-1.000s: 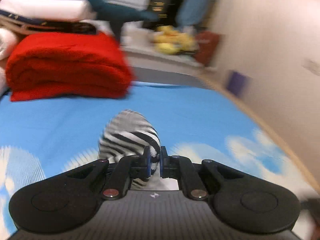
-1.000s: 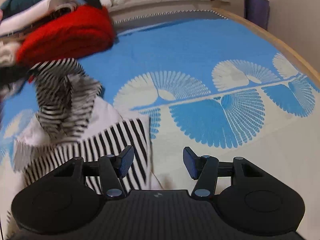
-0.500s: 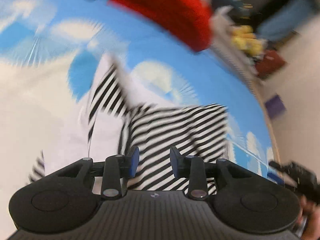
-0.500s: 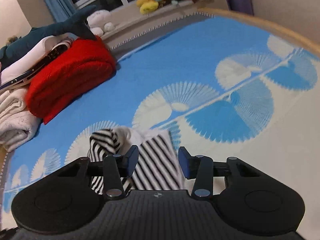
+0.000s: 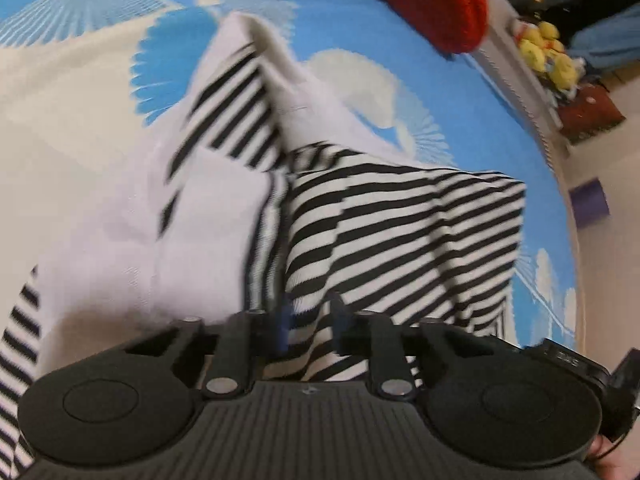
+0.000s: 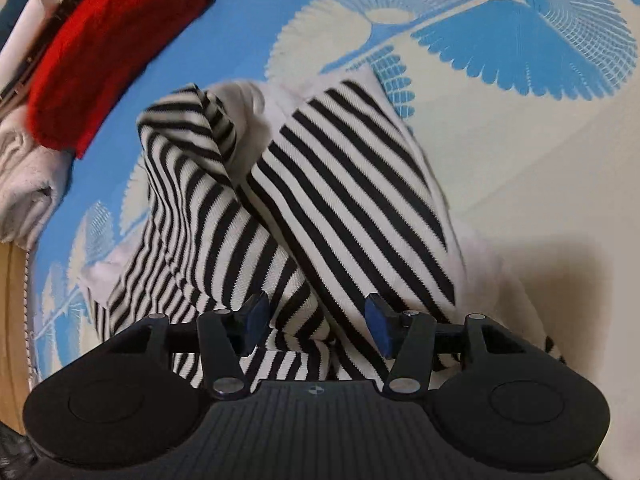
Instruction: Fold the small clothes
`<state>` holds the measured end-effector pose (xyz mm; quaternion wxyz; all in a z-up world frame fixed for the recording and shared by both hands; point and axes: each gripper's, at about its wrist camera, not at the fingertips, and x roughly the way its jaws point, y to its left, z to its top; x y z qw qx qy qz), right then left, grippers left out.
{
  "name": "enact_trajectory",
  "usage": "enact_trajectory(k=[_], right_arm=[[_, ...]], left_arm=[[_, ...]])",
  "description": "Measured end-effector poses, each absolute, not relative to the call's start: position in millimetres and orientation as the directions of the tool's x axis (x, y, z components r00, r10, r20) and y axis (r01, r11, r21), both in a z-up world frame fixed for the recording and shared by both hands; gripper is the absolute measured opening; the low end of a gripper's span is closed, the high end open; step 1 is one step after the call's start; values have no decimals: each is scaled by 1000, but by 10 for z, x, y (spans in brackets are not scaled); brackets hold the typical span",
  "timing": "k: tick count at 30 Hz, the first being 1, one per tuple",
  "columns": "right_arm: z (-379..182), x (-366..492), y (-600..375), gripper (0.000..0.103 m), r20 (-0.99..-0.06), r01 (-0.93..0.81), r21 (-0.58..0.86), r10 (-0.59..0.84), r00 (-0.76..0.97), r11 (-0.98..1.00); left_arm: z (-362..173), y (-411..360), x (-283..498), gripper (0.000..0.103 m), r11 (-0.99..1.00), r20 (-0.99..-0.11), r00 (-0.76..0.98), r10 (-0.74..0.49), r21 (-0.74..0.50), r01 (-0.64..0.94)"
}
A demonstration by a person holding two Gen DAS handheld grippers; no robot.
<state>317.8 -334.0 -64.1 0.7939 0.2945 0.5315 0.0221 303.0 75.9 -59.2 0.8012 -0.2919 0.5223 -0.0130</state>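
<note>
A small black-and-white striped garment [image 5: 400, 232] with white panels lies crumpled on a blue and cream bedspread [image 5: 80, 92]. My left gripper [image 5: 309, 328] points down at it. Its jaws are closing, and a bunched striped fold fills the narrow gap between the pads. In the right wrist view the same garment [image 6: 340, 184] shows two striped flaps crossing. My right gripper [image 6: 316, 322] hovers low over the near flap. Its jaws are opening, with cloth lying under and between them but the pads clear of it.
A folded red blanket [image 6: 108, 40] lies on the bed beyond the garment, with pale folded towels [image 6: 24, 184] beside it. The bed's wooden edge [image 6: 12, 300] runs along the left. Yellow plush toys [image 5: 548, 48] sit on a ledge past the bed.
Both grippers have dropped close onto the garment. The left one held a raised striped piece, opened over the cloth, and has narrowed on a fold. The garment now lies low.
</note>
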Motion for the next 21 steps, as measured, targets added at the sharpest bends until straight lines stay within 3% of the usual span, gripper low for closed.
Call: enact_trajectory(k=[1, 2, 3, 6, 10, 12, 13, 14, 16, 18, 20, 21], right_arm=[[-626, 3177, -3315, 40, -824, 266, 496, 351, 445, 826], [-599, 3172, -3297, 28, -810, 252, 509, 360, 463, 823], [-565, 3180, -3293, 2, -799, 241, 520, 367, 477, 819], [-276, 3098, -3408, 1, -690, 210, 616, 392, 609, 759], [419, 2773, -3543, 1, -401, -20, 687, 402, 823, 726], [610, 2610, -3555, 1, -292, -167, 666, 461, 838, 727], [621, 2582, -3529, 1, -303, -204, 648, 495, 814, 734], [582, 2623, -3456, 1, -378, -237, 622, 552, 743, 746], [294, 2723, -3213, 1, -606, -303, 565, 635, 480, 768], [-52, 2679, -3014, 3, -789, -299, 398, 490, 370, 867], [-167, 2674, -2964, 7, -854, -258, 260, 346, 388, 931], [-137, 2695, -3014, 10, -841, -233, 261, 339, 421, 937]], left_arm=[[-579, 732, 3048, 1, 836, -831, 453, -322, -474, -275], [-574, 714, 3062, 1, 842, -832, 454, -318, -468, -268], [-554, 712, 3072, 1, 842, -825, 470, -315, -471, -263], [-337, 808, 3059, 1, 802, -734, 592, -333, -550, -231], [75, 1109, 2938, 1, 730, -503, 799, -330, -673, -122], [121, 1239, 2886, 1, 708, -467, 823, -324, -696, -117], [71, 1291, 2897, 1, 710, -507, 801, -319, -688, -153], [-7, 1326, 2917, 1, 718, -563, 767, -308, -666, -201], [-280, 1399, 2993, 4, 761, -747, 608, -271, -553, -340], [-546, 1450, 3020, 6, 810, -885, 418, -206, -394, -435], [-593, 1566, 2948, 8, 760, -883, 419, -212, -419, -496], [-559, 1605, 2937, 20, 731, -860, 447, -246, -468, -497]])
